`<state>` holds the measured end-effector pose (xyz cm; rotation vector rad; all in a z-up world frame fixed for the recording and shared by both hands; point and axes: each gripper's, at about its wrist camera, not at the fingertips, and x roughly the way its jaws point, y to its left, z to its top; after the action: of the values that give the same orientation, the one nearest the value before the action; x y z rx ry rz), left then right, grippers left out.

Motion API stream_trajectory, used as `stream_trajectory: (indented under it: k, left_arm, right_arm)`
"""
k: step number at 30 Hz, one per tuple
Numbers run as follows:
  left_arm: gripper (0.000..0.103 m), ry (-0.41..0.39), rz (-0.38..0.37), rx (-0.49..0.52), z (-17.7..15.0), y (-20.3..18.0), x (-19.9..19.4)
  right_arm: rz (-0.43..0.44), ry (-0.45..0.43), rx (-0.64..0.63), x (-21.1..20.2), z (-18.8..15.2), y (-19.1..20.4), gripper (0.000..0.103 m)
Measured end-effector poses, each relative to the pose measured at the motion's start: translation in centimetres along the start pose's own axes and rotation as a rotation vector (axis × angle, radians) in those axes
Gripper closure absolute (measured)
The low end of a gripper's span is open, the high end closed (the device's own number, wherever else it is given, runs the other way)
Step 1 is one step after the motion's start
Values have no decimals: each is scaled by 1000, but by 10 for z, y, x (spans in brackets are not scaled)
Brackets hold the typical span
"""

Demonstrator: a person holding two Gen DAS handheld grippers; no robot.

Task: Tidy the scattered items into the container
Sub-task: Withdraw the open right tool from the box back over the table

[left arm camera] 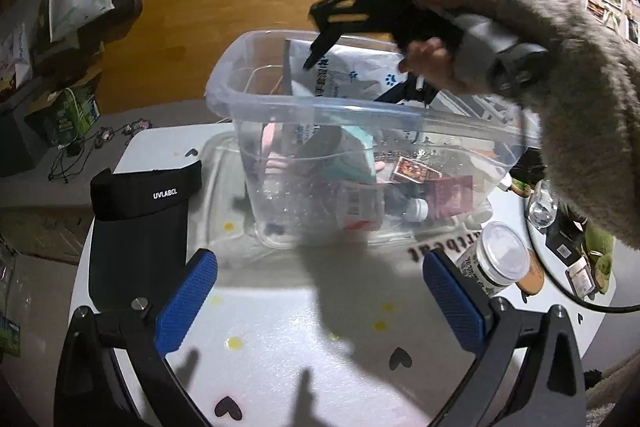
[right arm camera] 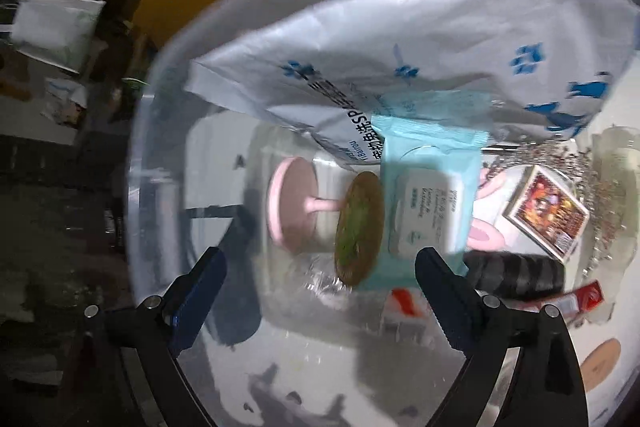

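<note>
- Black sleeve pouch (left arm camera: 140, 227) is lying on the white table (left arm camera: 280, 347) at far left, just beside the container and outside it. Judging it soft and light; pinching the printed top hem across its thickness looks like the best hold.
- Left gripper (left arm camera: 320, 301) is hovering low over bare tabletop in front of the bin, jaws spread wide, nothing between the blue pads.
- Clear plastic container (left arm camera: 248, 99) is sitting mid-table, already filling up. Walls look thin, stiff and slick, so I'd avoid pushing on the rim.
- Right gripper (right arm camera: 320, 301) is pointing steeply down into the bin, jaws released and wide, gripping nothing. From the left wrist view a hand in a fuzzy sleeve (left arm camera: 580, 99) is holding it above the far rim.
- Inside the bin: pink stand (right arm camera: 294, 205), round green-brown disc (right arm camera: 358, 229) standing on edge, teal wipes pack (right arm camera: 430, 203), white paw-print bag (right arm camera: 400, 59) leaning on the back wall, small picture box (right arm camera: 546, 217) at right.
- Wipes pack is looking squashy with slippery film; the disc may tip over.
- White-lidded jar (left arm camera: 496, 259) is standing outside the bin at right. Likely rigid and smooth; gripping across the body below the lid.
</note>
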<state>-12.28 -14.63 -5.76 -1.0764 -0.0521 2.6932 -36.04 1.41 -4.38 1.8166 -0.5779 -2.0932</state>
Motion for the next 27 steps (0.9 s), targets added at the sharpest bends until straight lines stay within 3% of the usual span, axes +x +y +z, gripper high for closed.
stream_trajectory:
  k: [5, 14, 17, 22, 23, 27]
  left_arm:
    - [0, -14, -24, 13, 1, -11, -7]
    - [0, -42, -65, 100, -2, -43, -21]
    - [0, -48, -71, 134, -4, -54, -25]
    - [0, -48, -88, 176, -9, -69, -29]
    - [0, -48, -92, 182, -10, -72, -30]
    - [0, -45, -103, 204, -14, -81, -32]
  right_arm:
    - [89, -124, -42, -66, -34, -10, 8]
    - [187, -499, -82, -166, -140, -58, 8]
    - [149, -598, -69, -184, -171, -74, 8]
    - [20, -671, -88, -193, -214, -89, 8]
    - [-5, -695, -93, -194, -224, -93, 0]
    - [-115, -761, -107, -188, -256, -106, 0]
